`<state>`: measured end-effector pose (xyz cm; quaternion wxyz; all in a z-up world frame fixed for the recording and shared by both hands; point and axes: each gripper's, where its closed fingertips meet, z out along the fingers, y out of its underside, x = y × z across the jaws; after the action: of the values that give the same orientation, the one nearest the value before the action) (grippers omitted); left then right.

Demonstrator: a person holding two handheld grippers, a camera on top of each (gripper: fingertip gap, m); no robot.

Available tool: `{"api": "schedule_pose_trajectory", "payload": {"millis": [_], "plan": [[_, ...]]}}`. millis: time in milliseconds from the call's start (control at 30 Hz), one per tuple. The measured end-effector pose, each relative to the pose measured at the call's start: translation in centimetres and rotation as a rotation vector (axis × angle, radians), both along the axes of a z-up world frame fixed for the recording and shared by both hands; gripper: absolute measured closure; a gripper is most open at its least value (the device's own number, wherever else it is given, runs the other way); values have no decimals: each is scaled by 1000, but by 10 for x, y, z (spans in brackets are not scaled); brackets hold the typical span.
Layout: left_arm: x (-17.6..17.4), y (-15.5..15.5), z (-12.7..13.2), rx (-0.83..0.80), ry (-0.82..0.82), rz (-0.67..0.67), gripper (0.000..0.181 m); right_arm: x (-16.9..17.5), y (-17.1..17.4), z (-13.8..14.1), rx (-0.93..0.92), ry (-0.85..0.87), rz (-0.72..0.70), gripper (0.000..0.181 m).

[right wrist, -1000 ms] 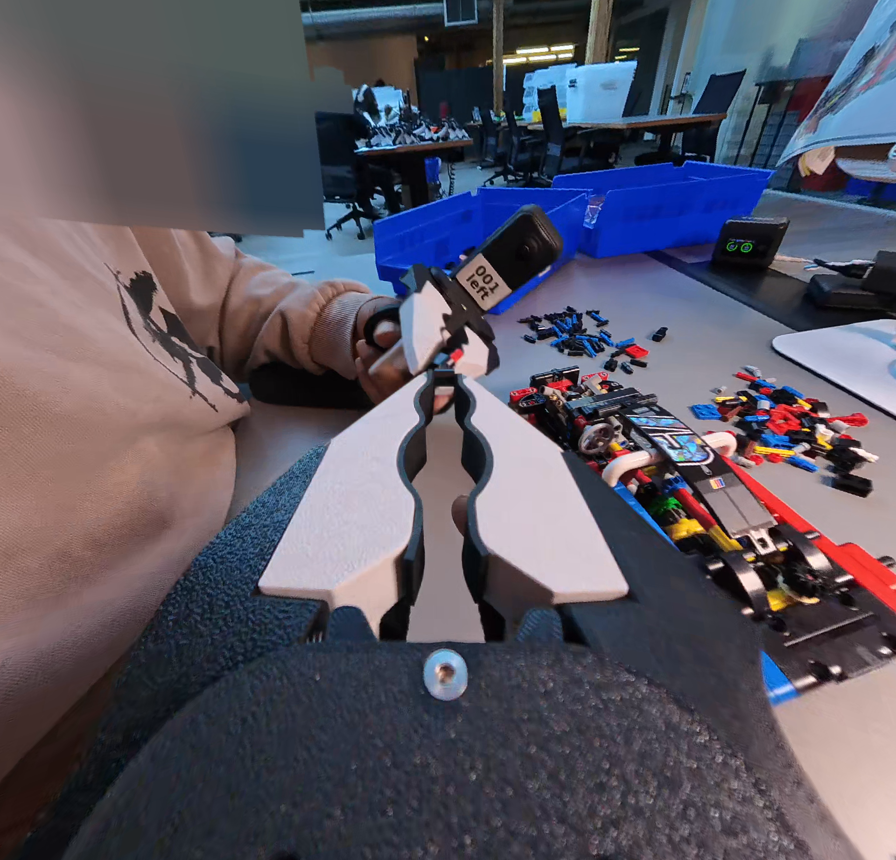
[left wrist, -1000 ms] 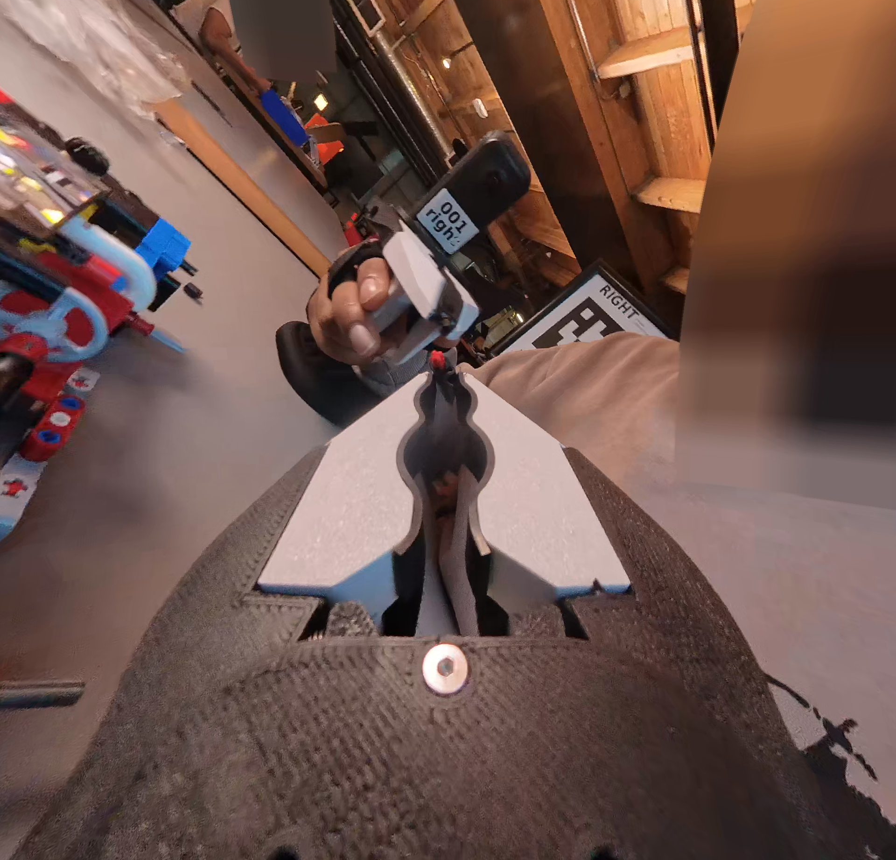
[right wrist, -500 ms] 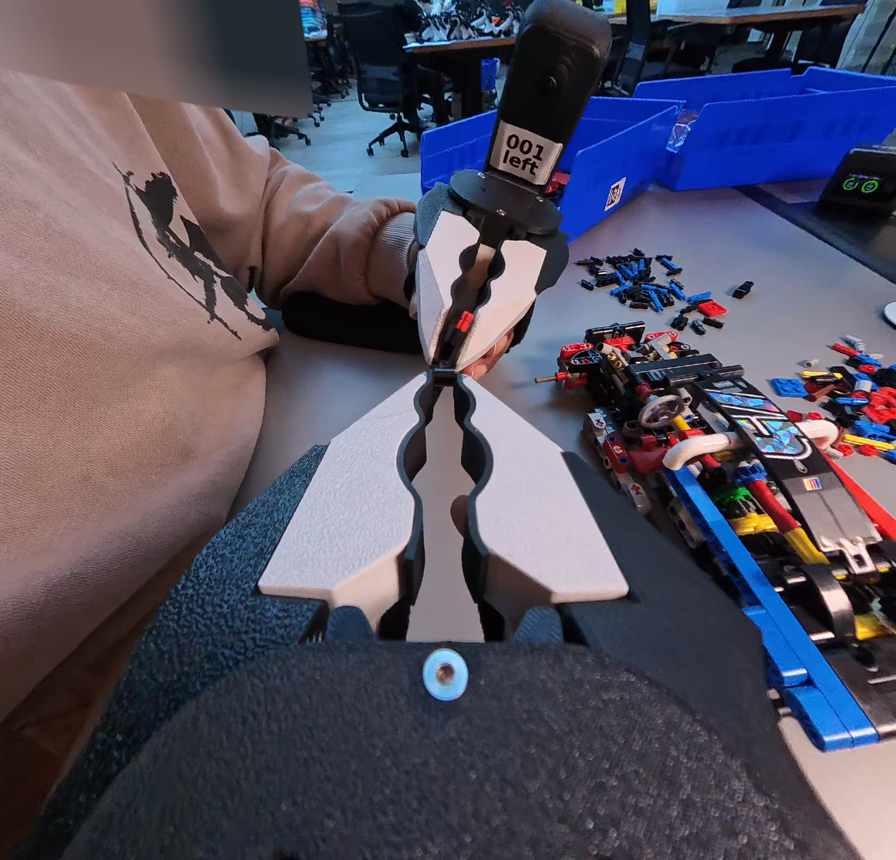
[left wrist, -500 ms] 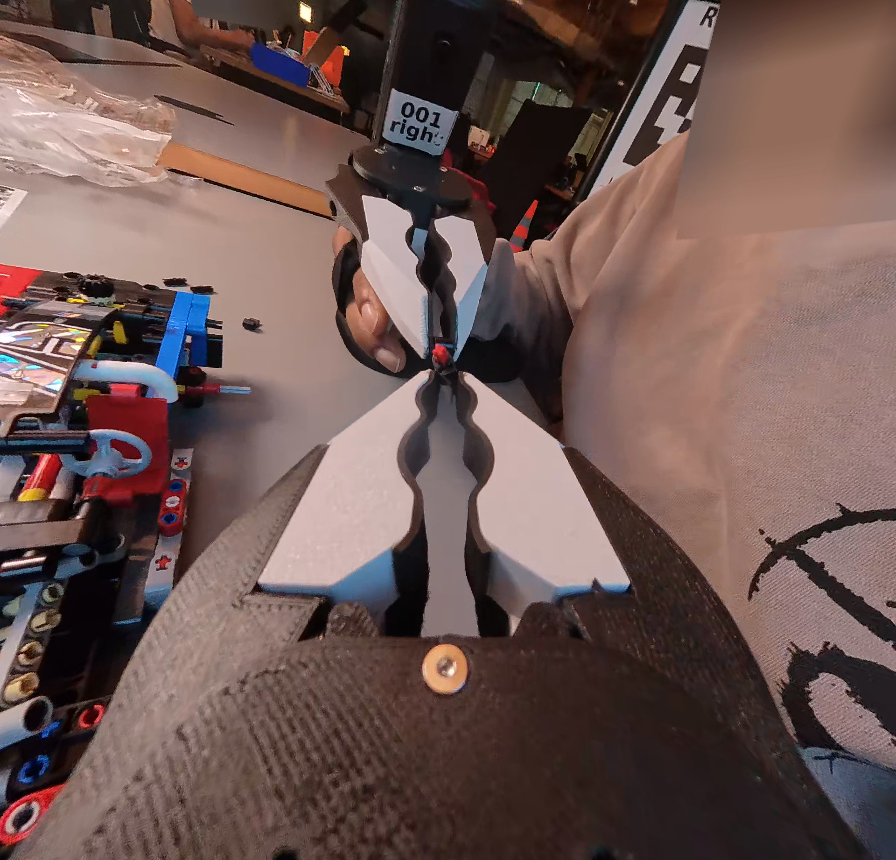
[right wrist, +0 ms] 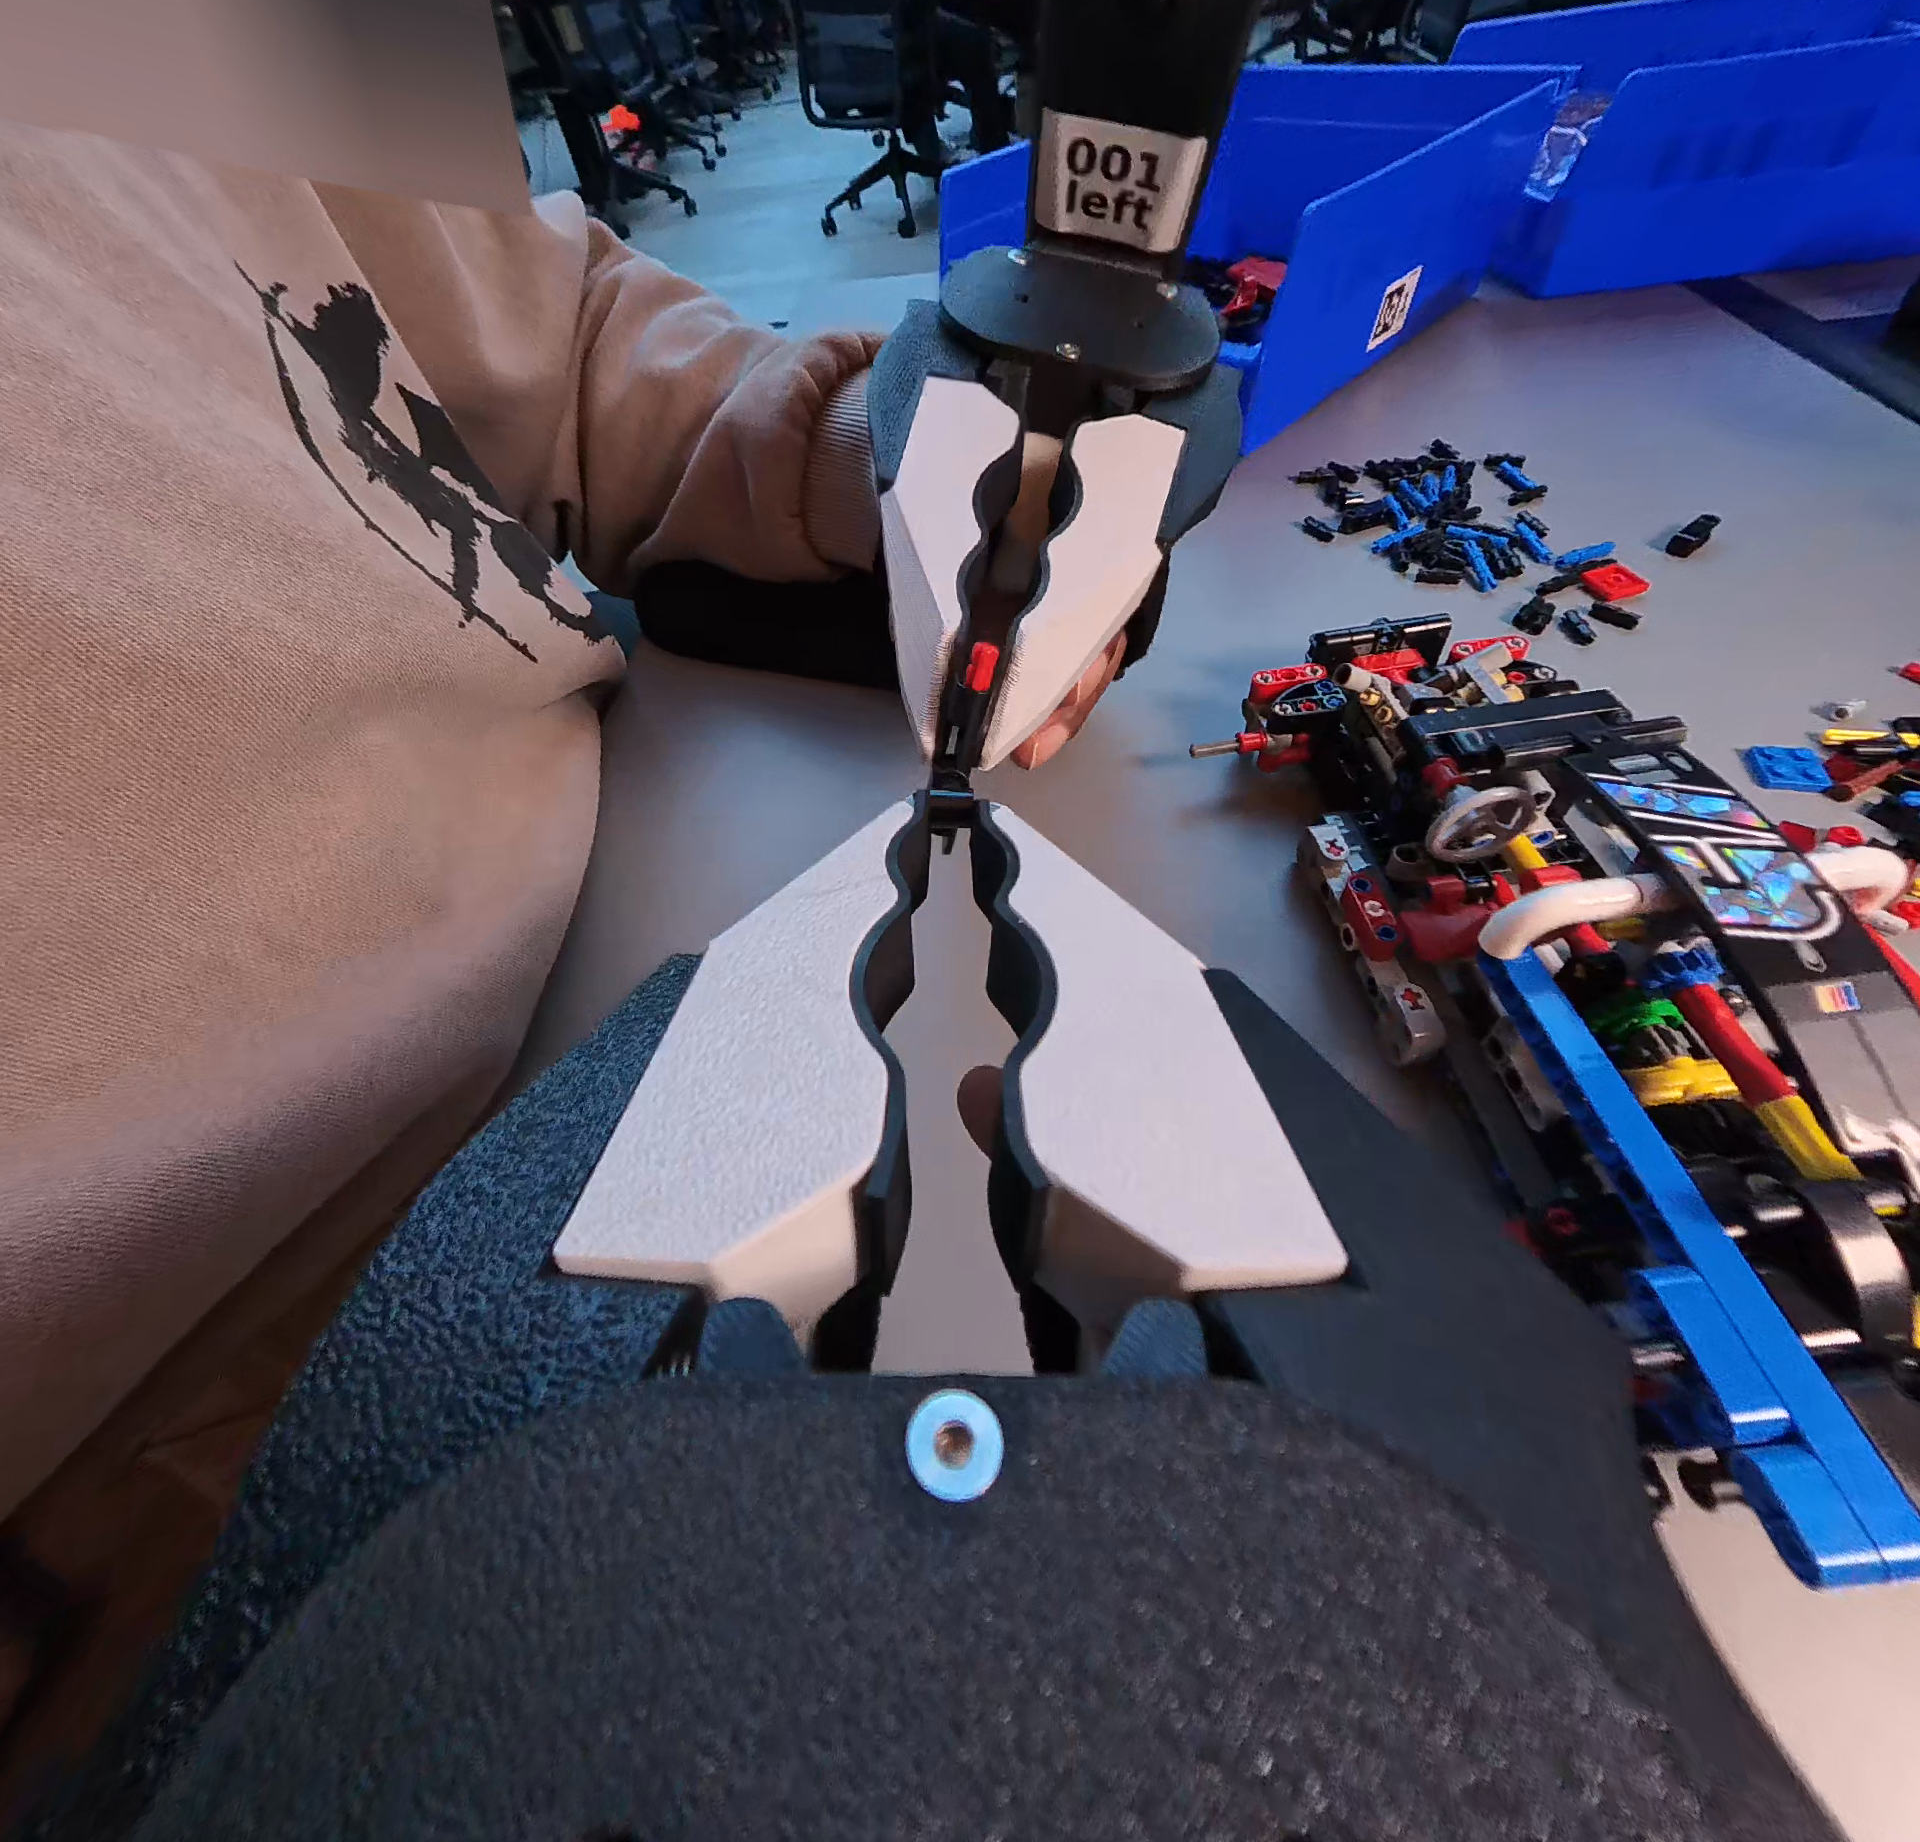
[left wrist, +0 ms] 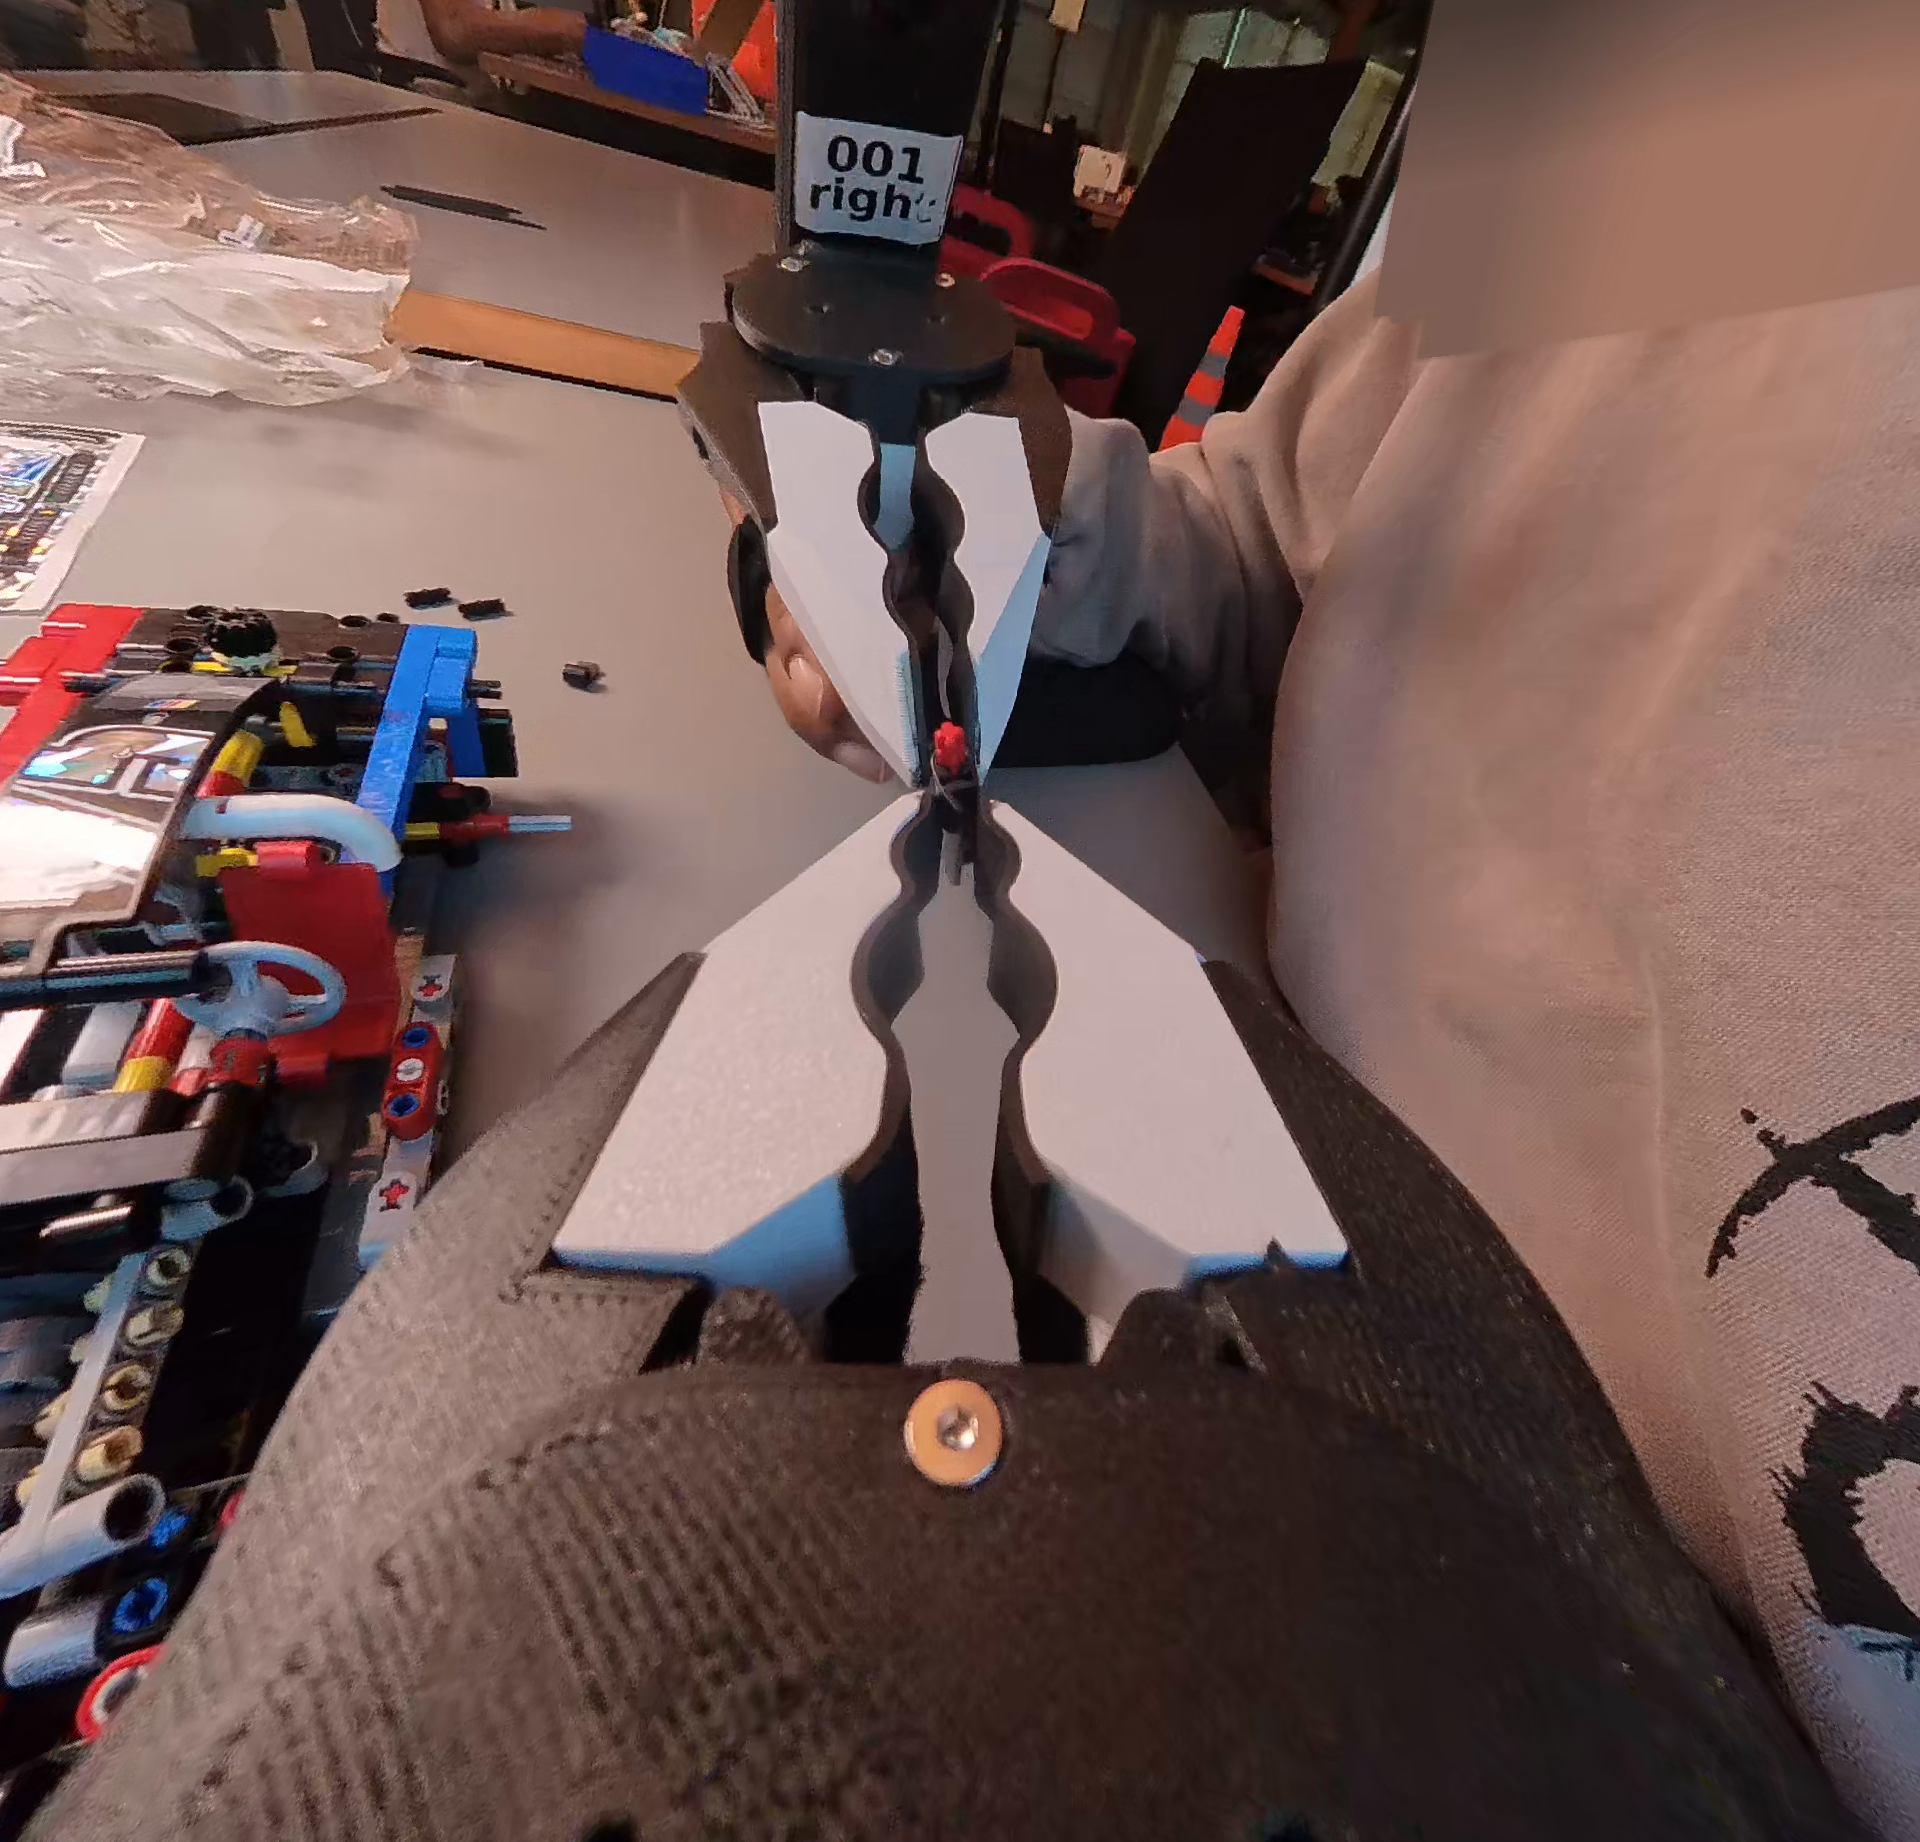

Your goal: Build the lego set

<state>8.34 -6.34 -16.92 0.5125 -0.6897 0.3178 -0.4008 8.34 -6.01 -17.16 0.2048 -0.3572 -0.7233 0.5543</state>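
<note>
1. Here, in the left wrist view, our left gripper (left wrist: 951, 824) is pressed together at the tips on a small black piece (left wrist: 954, 836). The right gripper (left wrist: 940, 753) points back at it, tip to tip, and pinches a small red piece (left wrist: 947, 743). The two pieces meet between the tips. Both grippers have pale matte fingers with wavy black inner edges, set in rough black bodies.

2. To the left lies the half-built car (left wrist: 208, 909), with red, blue, black and yellow parts, a grey steering wheel and a white curved tube. It rests on a smooth grey table (left wrist: 582, 504), beside a crumpled clear bag (left wrist: 177, 275). A beige sweatshirt (left wrist: 1558, 857) fills the right.

3. In the right wrist view, our right gripper (right wrist: 948, 813) is closed on a black piece at its tips; the left gripper (right wrist: 958, 743) holds a red and black part (right wrist: 977, 670). The car (right wrist: 1558, 909) lies to the right, well apart from the tips. Beyond it lie loose blue and black pins (right wrist: 1455, 530), blue bins (right wrist: 1558, 161) and office chairs.
</note>
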Motion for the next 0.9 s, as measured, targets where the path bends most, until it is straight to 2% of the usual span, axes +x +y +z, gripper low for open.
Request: {"api": "schedule_pose_trajectory", "payload": {"millis": [200, 367, 567, 700, 900], "plan": [[1, 3, 6, 49, 7, 31, 181, -1, -4, -2, -19, -13, 10, 176], [-11, 11, 28, 70, -138, 86, 181, -11, 5, 22, -128, 84, -59, 176], [-29, 25, 56, 33, -431, 216, 181, -24, 19, 49, -246, 212, -205, 176], [-36, 28, 67, 28, -539, 258, 181, -30, 22, 58, -219, 275, -288, 176], [-33, 25, 66, 32, -518, 249, 181, -29, 18, 54, -211, 227, -274, 176]]}}
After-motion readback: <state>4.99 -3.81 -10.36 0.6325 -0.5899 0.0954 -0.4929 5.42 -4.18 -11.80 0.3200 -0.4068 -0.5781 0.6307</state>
